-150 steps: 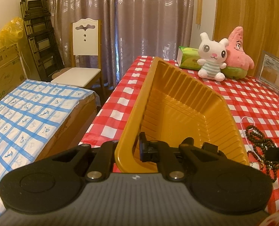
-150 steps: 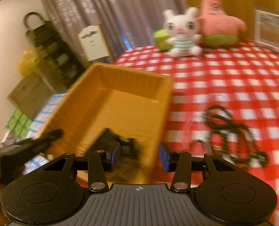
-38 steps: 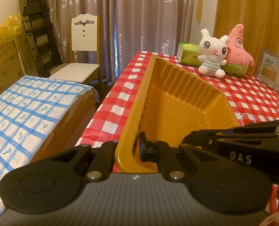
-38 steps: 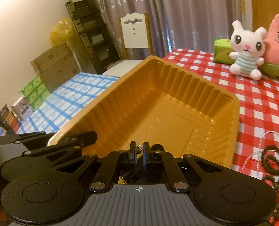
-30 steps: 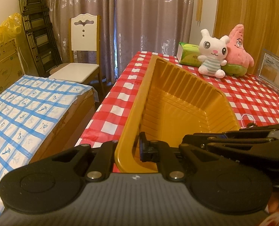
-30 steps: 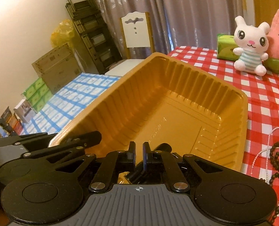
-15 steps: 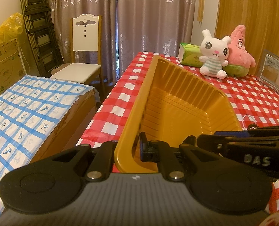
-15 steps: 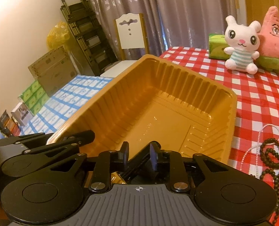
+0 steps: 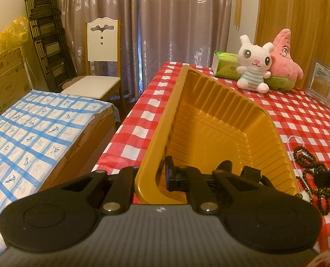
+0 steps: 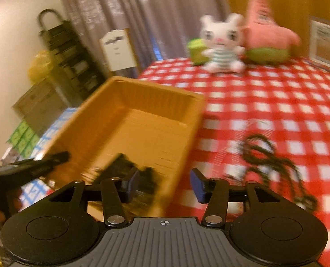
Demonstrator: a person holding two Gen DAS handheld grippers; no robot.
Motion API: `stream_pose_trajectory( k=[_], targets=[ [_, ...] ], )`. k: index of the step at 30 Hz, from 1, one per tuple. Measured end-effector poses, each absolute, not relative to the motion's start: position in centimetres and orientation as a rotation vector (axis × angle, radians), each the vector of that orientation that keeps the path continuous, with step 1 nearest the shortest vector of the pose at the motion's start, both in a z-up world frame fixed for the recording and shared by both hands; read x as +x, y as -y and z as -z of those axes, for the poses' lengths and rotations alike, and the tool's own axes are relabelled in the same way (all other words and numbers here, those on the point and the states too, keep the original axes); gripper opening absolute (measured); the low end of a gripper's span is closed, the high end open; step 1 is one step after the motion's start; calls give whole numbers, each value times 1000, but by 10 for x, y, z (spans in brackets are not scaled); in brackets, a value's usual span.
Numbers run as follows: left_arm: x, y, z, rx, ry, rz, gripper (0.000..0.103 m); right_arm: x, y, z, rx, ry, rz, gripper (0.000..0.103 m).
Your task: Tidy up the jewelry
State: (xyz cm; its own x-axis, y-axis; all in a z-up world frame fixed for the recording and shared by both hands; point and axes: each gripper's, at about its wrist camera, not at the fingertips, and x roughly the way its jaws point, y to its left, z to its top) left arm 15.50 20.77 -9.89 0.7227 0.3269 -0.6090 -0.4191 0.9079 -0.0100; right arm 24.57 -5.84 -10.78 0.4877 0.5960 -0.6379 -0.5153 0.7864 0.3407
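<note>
The left gripper (image 9: 152,175) is pinching the tray (image 9: 220,120) rim. The right gripper (image 10: 163,183), just opening, is empty; 1 dark piece (image 10: 129,173) is lying inside, beads (image 10: 274,160) waiting outside.

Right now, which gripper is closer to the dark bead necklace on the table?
Right. The right gripper hangs open just beside the dark bead necklace, not touching it. The left gripper is clamped on the yellow tray rim, farther away.

Checked table (image 9: 298,115): tray (image 9: 209,102), beads (image 9: 309,162), plushies (image 9: 254,66)
</note>
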Motion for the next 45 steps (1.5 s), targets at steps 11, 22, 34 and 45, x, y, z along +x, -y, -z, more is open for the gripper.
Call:
stream_pose_trajectory(
  k=[11,22,34,45],
  targets=[
    [153,-207,98,-147,-644,-424,9,247,109,130,55,-882,-568,53],
    [153,-205,97,-144,-645,-430,9,255,85,147,-42,-875,-600,26],
    [152,-205,98,-145,-646,-431,9,267,63,168,-164,-868,-577,13],
    [152,-205,97,-146,-645,-431,9,271,71,148,-110,-811,-576,2]
  ],
)
